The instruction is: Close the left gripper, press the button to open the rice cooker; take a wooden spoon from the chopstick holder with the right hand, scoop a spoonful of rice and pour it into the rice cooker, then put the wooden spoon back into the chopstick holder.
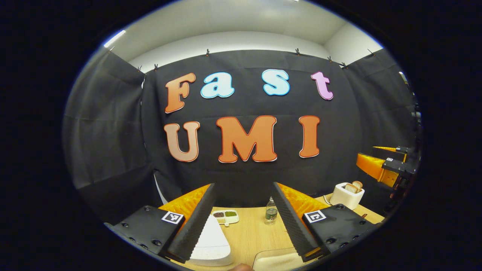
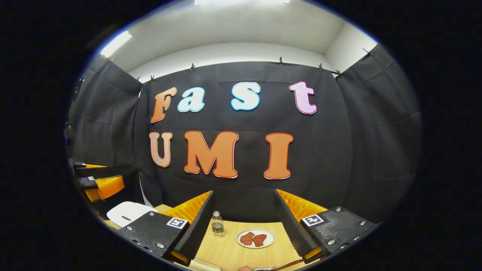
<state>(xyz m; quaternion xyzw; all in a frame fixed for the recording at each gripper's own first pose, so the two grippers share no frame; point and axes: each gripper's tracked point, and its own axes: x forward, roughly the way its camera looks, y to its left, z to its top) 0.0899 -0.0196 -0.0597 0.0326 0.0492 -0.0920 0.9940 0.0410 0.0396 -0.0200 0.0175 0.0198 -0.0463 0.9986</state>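
Above the near edge of the table (image 1: pixel 248 233), the left gripper (image 1: pixel 243 220) is held level with its fingers spread wide, nothing between them, and the white rice cooker (image 1: pixel 212 242) is seen just beneath and inside its left finger, lid down. In the right gripper view the right gripper (image 2: pixel 244 226) is likewise held with its fingers spread and empty, above a plate of red pieces (image 2: pixel 255 238) and a small bottle (image 2: pixel 217 224), while the cooker (image 2: pixel 126 212) is seen far to the left, beneath the other gripper (image 2: pixel 99 184). The button cannot be made out, and neither the chopstick holder nor the wooden spoon can be identified with certainty; a thin dark shaft at the bottom edge of the right gripper view may be a handle, but this cannot be told. Since the press is meant to be made with the fingers brought together, a risk is judged here: if the open fingers are lowered, the button could be straddled or missed, or the cooker pushed across the table. The bottle and a small divided dish (image 1: pixel 225 216) farther back could be knocked if the approach is overshot.
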